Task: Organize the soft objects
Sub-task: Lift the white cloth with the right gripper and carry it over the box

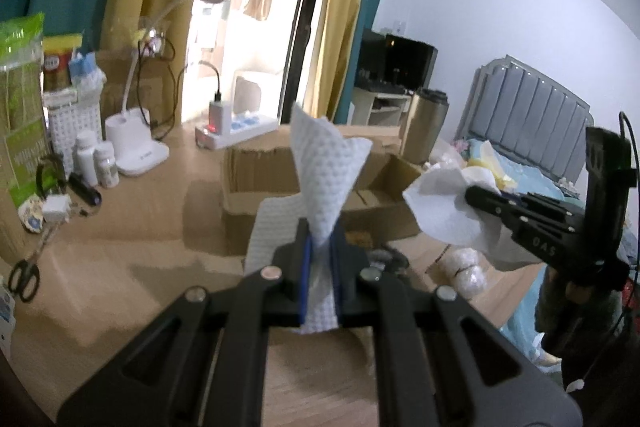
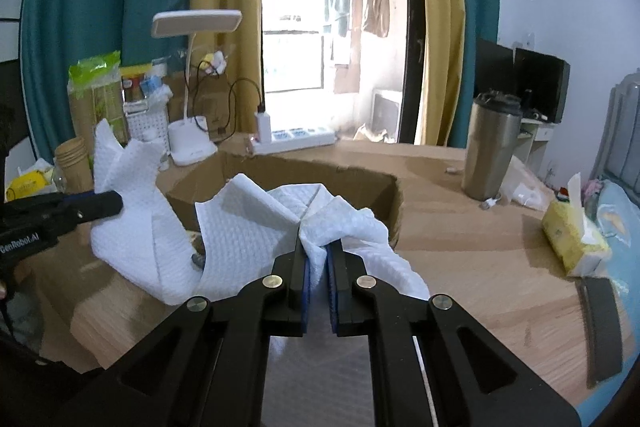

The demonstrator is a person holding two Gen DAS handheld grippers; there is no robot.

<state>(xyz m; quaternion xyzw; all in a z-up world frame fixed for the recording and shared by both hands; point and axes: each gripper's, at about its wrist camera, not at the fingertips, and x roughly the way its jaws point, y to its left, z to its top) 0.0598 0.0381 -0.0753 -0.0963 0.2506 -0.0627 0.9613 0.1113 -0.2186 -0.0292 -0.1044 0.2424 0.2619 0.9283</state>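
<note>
Both grippers (left (image 1: 320,247), right (image 2: 318,251)) pinch white cloth (image 2: 248,227) above wooden table (image 2: 480,267).

A white dimpled paper towel (image 2: 240,227) hangs crumpled and lifted, one corner pinched in the left claw (image 1: 319,247), another in the right claw (image 2: 316,251).

The left hand-held gripper (image 2: 100,205) reads "GenRobot.AI" on its side; the right hand-held gripper (image 1: 480,197) shows "DAS".

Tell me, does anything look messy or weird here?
The white cloth is bunched and crumpled, pinched at two spots by the left tool and the right tool above the open cardboard box. Nothing looks spilled or broken.
</note>
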